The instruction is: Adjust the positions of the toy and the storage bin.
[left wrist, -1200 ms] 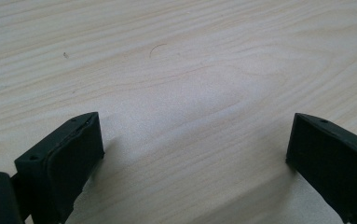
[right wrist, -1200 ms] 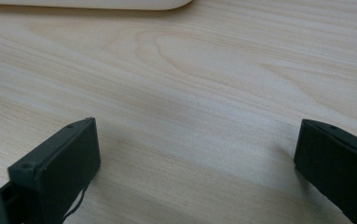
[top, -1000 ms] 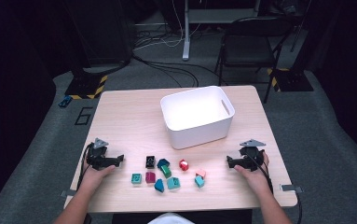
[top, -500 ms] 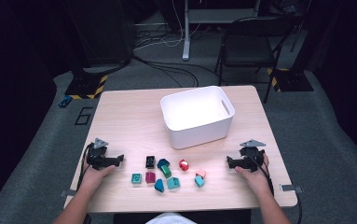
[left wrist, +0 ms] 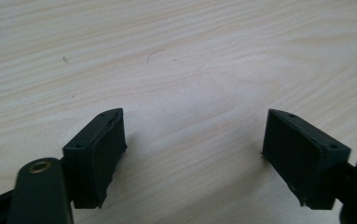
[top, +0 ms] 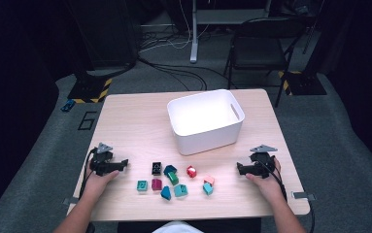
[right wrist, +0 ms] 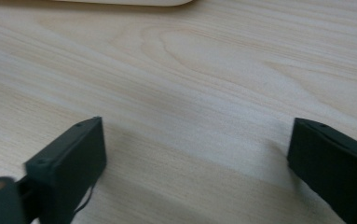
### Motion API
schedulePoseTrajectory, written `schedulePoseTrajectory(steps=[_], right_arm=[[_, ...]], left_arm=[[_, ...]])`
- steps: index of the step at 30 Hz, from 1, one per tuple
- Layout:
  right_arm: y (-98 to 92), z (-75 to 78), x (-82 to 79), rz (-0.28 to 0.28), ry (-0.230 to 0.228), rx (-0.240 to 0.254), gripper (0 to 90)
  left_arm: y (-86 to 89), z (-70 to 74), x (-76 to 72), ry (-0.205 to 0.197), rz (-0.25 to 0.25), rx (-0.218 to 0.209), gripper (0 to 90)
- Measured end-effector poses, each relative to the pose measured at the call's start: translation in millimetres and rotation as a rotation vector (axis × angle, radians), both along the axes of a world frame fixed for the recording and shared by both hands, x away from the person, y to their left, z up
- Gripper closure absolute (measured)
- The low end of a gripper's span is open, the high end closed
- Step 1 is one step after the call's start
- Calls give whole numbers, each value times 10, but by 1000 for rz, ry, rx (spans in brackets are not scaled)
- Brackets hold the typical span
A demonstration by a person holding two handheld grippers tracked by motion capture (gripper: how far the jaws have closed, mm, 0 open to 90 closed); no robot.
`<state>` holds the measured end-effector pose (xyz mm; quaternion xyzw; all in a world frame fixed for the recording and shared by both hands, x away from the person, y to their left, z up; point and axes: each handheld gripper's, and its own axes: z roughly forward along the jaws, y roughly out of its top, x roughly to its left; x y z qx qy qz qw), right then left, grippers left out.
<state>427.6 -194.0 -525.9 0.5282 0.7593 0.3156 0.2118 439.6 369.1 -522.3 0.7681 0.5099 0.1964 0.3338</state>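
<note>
Small blocks (top: 174, 177) lie between both grippers' wide-spread jaws.

Lighting: overhead, concentrated on the worktop (top: 135, 121); surrounding floor and room corners fall to near black. White bin (top: 206, 119) interior glows, mildly overexposed. High view soft, low detail. Both gripper views bright and even; wood grain sharp in the middle distance, near jaws slightly blurred, soft shadows beneath them.

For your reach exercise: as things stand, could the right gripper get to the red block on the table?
Probably yes. The right gripper rests open on the table, and the red block lies off its jaws with bare wood between; the pink block sits nearer the person, beside that path.
</note>
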Motion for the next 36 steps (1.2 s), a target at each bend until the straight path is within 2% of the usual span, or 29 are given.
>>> schedulePoseTrajectory(steps=[2,4,6,7,9,12,14,19,23,25,30,36], right_arm=[[15,45,-10,-9,23,7,149],[10,68,-12,1,22,9,151],[36,160,-40,2,8,-2,187],[41,196,-50,6,0,-5,202],[38,262,-55,20,-15,-11,208],[28,356,-54,17,-37,-11,297],[13,411,-41,21,-33,2,315],[-10,560,10,41,-7,17,374],[-6,700,54,51,-24,15,394],[-3,763,83,52,-31,17,393],[14,974,185,45,-43,45,393],[34,1199,293,48,-70,31,412]], left_arm=[[10,49,-2,9,7,-8,240],[13,100,-6,9,3,-7,264],[2,218,-18,9,-5,-4,275],[-4,260,-21,18,-9,-6,279],[-30,319,-21,11,-3,-13,296],[-88,397,-20,26,-18,10,323],[-123,435,-13,28,-30,20,344],[-192,551,4,26,-50,8,378],[-253,654,22,16,-60,5,380],[-327,761,45,9,-71,-2,380],[-425,915,95,3,-109,-5,379],[-549,1060,152,-2,-133,0,381]])
